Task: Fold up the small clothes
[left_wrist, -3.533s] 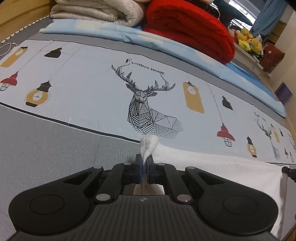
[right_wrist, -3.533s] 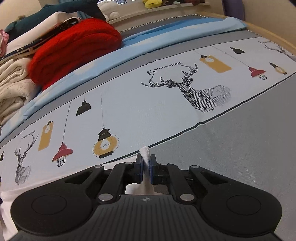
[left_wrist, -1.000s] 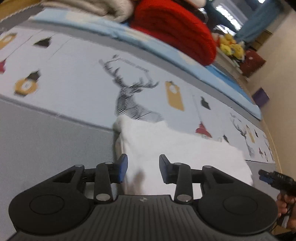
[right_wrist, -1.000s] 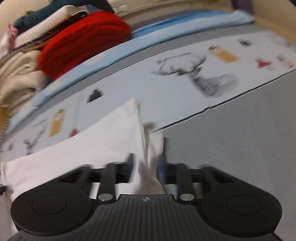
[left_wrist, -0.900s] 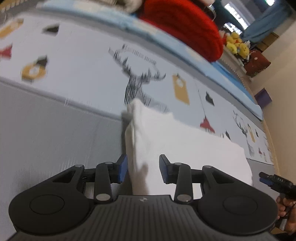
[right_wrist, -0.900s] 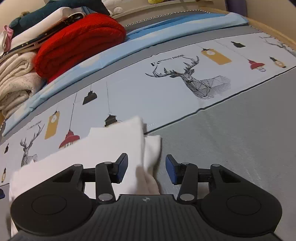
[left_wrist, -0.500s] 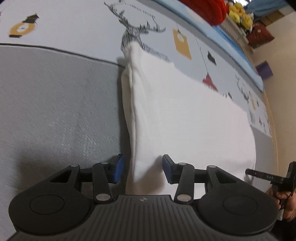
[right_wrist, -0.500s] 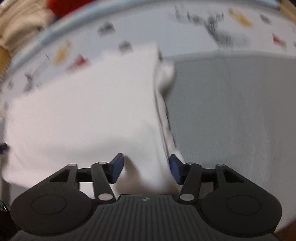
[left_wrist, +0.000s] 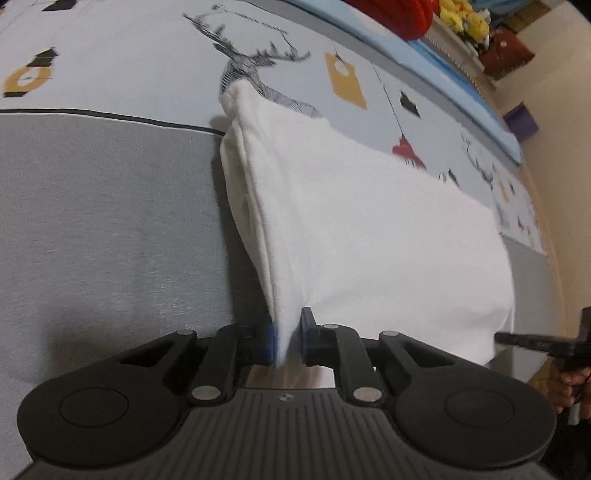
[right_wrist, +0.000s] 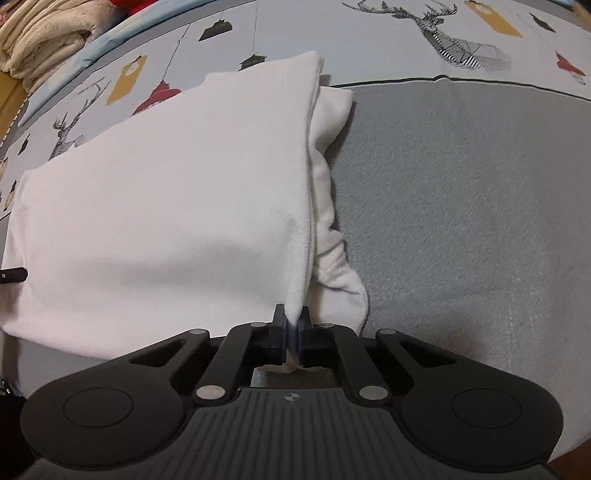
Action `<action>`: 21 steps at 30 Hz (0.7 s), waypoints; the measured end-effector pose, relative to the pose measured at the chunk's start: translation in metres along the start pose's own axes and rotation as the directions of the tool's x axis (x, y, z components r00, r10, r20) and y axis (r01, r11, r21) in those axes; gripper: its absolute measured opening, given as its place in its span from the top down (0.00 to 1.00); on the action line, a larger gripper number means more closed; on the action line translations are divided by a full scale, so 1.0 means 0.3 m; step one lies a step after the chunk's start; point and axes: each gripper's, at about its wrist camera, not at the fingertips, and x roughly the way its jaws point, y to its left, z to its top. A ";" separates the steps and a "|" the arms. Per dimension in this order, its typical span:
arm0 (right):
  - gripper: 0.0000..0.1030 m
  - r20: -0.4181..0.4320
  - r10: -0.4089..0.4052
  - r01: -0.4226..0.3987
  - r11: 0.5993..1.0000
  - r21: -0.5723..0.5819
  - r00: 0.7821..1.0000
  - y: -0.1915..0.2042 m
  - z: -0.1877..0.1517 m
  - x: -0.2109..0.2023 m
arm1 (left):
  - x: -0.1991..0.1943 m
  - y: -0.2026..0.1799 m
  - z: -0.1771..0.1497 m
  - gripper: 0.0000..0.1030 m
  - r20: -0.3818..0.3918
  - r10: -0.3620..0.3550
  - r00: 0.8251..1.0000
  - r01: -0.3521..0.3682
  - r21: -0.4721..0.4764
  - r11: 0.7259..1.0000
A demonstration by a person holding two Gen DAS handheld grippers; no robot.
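Observation:
A white garment [left_wrist: 369, 221] lies folded on the bed, stretching from the grey band up onto the deer-print sheet. My left gripper [left_wrist: 287, 338] is shut on its near left corner, where the layered edge rises into the jaws. In the right wrist view the same white garment [right_wrist: 166, 203] fills the left half, with a loose sleeve bunched along its right edge. My right gripper [right_wrist: 293, 326] is shut on the near right corner. The right gripper's tip also shows at the far right of the left wrist view [left_wrist: 535, 343].
The bed sheet has a grey band [right_wrist: 461, 203] near me and a pale print with deer and lamps [left_wrist: 258, 59] beyond. A red blanket [left_wrist: 391, 11] and cream blankets [right_wrist: 48, 37] are stacked at the far edge. Yellow plush toys [left_wrist: 461, 18] sit on a ledge.
Both grippers let go of the far corners, drew back open over the folded garment to its near edge, and have now shut on the near corners.

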 end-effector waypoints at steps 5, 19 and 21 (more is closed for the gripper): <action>0.96 -0.071 0.061 -0.065 0.996 -0.054 0.996 0.057 -0.021 0.017 | -0.052 0.072 -0.015 0.84 -0.037 0.033 0.999 -0.034 -0.012 0.999; 0.67 0.319 -0.064 0.096 0.992 -0.086 0.946 0.080 0.017 -0.226 | 0.008 0.114 0.030 0.63 -0.061 0.050 0.997 -0.057 -0.119 0.991; 0.67 0.356 -0.081 0.118 0.989 -0.085 0.931 0.073 0.011 -0.232 | 0.012 0.112 0.036 0.63 -0.049 0.050 0.998 -0.056 -0.127 0.990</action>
